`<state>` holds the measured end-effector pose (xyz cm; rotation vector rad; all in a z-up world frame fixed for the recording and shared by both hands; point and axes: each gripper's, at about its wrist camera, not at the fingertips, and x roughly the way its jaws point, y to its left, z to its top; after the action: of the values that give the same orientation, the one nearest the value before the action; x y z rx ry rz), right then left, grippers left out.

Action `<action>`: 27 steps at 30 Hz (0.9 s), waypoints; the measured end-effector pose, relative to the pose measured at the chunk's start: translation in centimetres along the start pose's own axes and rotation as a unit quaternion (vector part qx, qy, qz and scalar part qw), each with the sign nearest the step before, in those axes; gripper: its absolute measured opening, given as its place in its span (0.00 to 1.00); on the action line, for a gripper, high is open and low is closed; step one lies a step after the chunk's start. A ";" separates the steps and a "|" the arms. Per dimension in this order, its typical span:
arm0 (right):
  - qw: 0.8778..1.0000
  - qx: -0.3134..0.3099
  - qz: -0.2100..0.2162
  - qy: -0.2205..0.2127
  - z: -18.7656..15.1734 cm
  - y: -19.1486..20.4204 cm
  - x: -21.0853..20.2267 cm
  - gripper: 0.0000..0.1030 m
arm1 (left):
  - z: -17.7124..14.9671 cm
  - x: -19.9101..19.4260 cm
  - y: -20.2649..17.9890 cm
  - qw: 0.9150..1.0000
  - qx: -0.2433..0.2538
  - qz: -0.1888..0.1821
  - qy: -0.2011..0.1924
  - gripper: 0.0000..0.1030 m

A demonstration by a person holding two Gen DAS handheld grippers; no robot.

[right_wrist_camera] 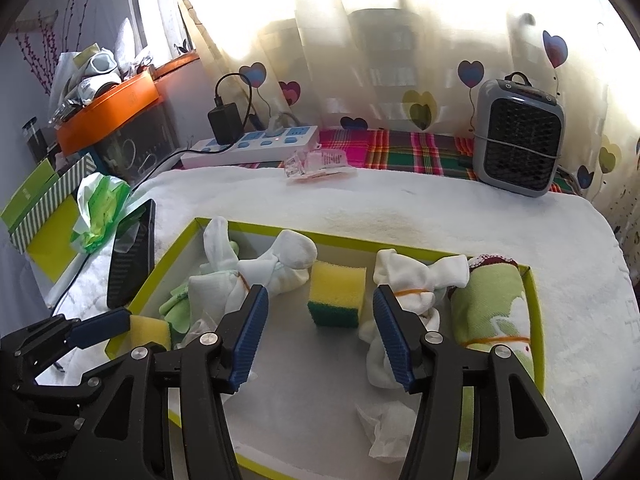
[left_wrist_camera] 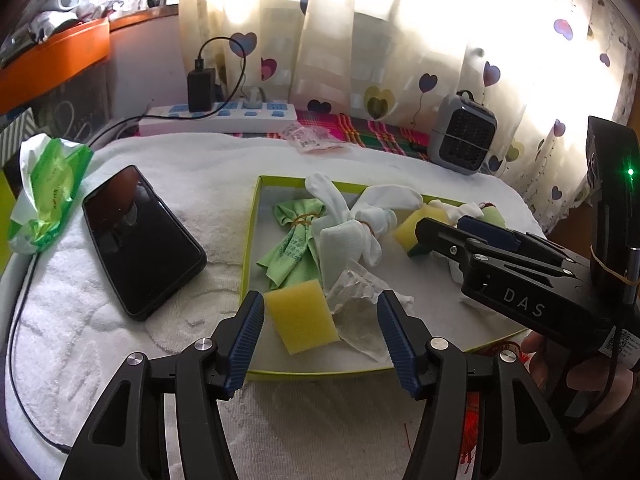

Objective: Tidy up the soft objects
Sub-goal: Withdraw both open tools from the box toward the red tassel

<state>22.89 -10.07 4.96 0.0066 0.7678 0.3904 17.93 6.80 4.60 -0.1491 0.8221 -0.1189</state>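
With both our left gripper (left_wrist_camera: 320,322) and right gripper (right_wrist_camera: 320,328) parted and empty, sponges (right_wrist_camera: 337,294), bundled socks (right_wrist_camera: 276,268) and rolled towel (right_wrist_camera: 494,304) already lie inside the green-rimmed box (right_wrist_camera: 536,320), leaving us little.

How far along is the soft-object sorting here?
Mostly done: socks, both sponges, green cloth and rolled towel lie in the tray. Both the left gripper and right gripper are open, holding nothing. Left: possibly the crumpled wrapper.
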 end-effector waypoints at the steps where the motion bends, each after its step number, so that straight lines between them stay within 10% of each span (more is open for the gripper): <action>1: 1.000 0.000 0.000 -0.001 0.0 0.0 -0.1 0.55 | -0.1 -0.1 0.0 1.000 0.000 0.001 0.000 0.57; 27: 0.999 0.016 0.013 -0.027 -2.6 0.9 -5.0 0.56 | -2.6 -4.2 -1.0 1.000 0.007 0.007 -0.014 0.57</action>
<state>17.60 -11.34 6.59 0.0567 0.7207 0.4023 13.09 6.24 6.07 -0.1306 0.7933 -0.1091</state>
